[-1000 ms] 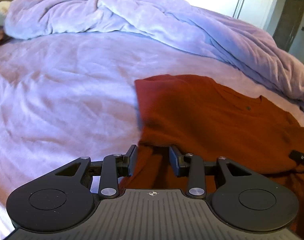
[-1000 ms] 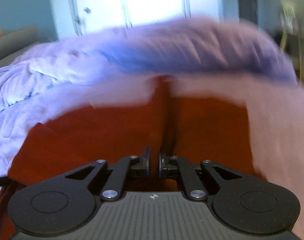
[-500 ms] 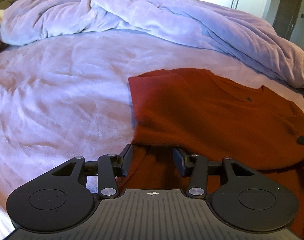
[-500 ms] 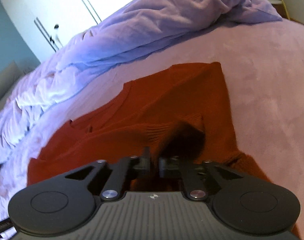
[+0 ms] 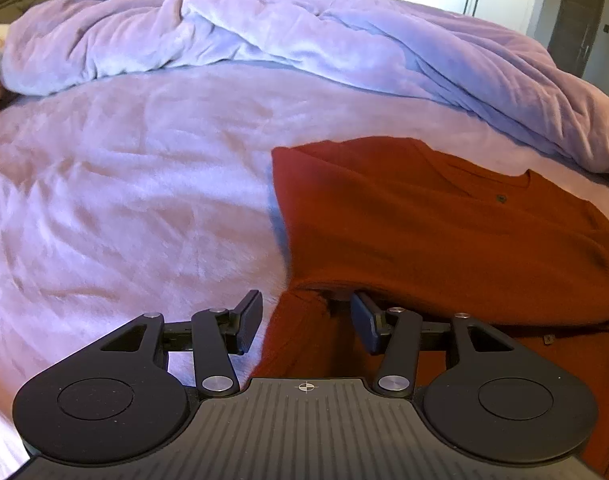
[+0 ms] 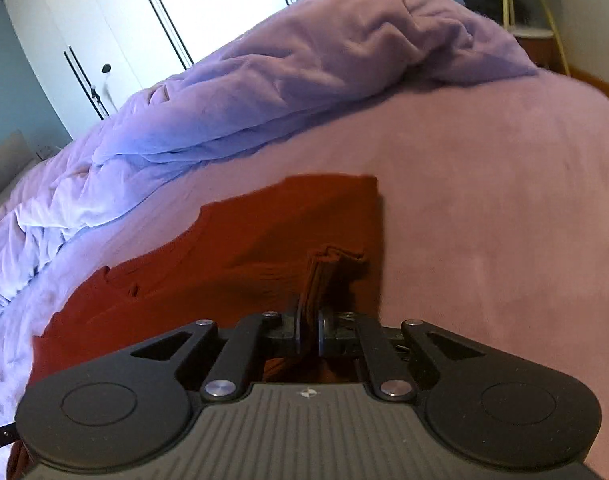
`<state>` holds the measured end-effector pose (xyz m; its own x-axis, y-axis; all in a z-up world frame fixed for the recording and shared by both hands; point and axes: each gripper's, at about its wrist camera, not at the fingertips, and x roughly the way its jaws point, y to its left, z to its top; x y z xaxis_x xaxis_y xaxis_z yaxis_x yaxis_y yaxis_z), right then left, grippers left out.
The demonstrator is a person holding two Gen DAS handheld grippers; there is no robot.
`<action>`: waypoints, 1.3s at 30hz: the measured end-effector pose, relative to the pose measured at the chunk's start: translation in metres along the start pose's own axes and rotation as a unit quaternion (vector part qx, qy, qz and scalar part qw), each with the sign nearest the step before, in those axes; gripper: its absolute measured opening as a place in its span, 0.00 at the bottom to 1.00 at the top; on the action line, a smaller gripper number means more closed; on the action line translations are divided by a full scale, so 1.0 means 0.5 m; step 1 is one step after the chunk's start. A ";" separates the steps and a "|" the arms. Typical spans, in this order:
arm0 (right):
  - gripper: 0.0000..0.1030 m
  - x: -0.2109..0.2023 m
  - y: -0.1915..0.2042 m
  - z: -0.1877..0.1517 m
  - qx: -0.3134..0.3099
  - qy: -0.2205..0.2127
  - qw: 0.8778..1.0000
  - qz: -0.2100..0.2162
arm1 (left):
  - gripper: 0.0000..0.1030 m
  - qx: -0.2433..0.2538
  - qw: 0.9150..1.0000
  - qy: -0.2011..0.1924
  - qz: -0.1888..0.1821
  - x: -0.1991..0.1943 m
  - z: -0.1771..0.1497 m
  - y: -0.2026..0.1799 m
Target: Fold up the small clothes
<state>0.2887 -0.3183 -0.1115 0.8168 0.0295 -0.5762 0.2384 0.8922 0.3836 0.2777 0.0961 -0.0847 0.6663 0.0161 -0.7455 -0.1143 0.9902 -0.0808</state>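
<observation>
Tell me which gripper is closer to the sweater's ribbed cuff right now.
Right. The right gripper is shut on the ribbed cuff of the rust-red sweater; the left gripper sits open at the folded edge, no cuff visible.

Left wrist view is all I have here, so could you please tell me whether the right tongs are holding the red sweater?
Observer: Yes, the right tongs are shut on a bunched ribbed cuff of the red sweater.
Operator: Thank you. Is that cuff lifted off the garment?
Observer: It stands up from the tongs, above the sweater's body lying on the purple bed cover.
Operator: What lies beyond it?
Observer: A rumpled purple duvet, then a white wardrobe.
</observation>
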 end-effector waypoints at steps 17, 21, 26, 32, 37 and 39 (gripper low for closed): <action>0.12 -0.082 -0.033 0.036 -0.015 -0.065 0.994 -0.082 | 0.63 0.030 0.998 -0.055 -0.016 -0.042 0.046 -0.064; 0.12 -0.063 0.075 0.027 -0.130 -0.039 0.990 -0.031 | 0.65 0.045 0.998 -0.027 -0.042 0.011 0.056 -0.132; 0.11 0.031 0.179 -0.023 -0.255 0.023 0.967 -0.018 | 0.64 0.091 0.996 -0.009 -0.011 0.083 0.045 -0.186; 0.00 0.093 0.149 -0.014 -0.265 0.012 0.961 -0.079 | 0.74 0.109 0.994 -0.018 0.027 0.139 0.065 -0.194; 0.00 0.111 0.168 0.004 -0.281 0.014 0.955 -0.093 | 0.77 0.102 0.994 -0.009 0.028 0.125 0.073 -0.180; 0.00 0.082 0.162 0.012 -0.263 0.022 0.961 -0.082 | 0.72 0.090 0.996 -0.003 0.019 0.094 0.066 -0.164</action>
<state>0.3447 -0.2475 -0.0996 0.7653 -0.1229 -0.6319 0.0547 0.9905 -0.1265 0.3427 0.0202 -0.0915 0.6680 0.0540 -0.7422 -0.0061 0.9977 0.0671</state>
